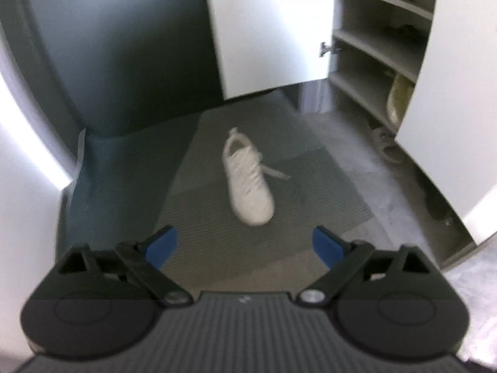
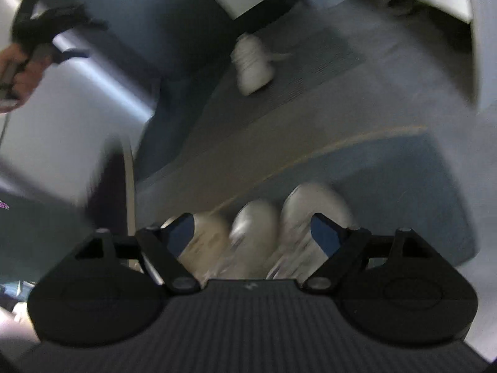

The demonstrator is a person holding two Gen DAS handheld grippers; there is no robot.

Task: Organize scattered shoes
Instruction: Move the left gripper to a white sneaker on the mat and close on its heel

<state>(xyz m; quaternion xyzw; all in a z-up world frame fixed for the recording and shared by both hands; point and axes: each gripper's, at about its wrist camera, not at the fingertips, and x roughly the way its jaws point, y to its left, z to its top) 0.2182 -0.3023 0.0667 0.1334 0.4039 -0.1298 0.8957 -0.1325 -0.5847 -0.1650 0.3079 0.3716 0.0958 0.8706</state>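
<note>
My left fingers [image 1: 244, 245] stand wide apart with nothing between them, tilted down over a grey ribbed mat [image 1: 198, 223]. Ahead of them a white sneaker [image 1: 247, 178] lies on the mat, toe toward me, one lace trailing to its right. Beyond it an open cabinet [image 1: 372, 40] shows pale shelves; a yellowish shoe [image 1: 397, 99] leans on a low shelf, and another light shoe [image 1: 388, 146] sits on the floor below. My right fingers [image 2: 251, 239] are also spread and grip nothing. Just past them three pale shoe toes [image 2: 254, 230] line up side by side, blurred, on the blue-grey floor. The white sneaker [image 2: 253, 63] lies farther off on the mat. At upper left of the right wrist view, a hand [image 2: 23, 74] holds the other gripper.
</note>
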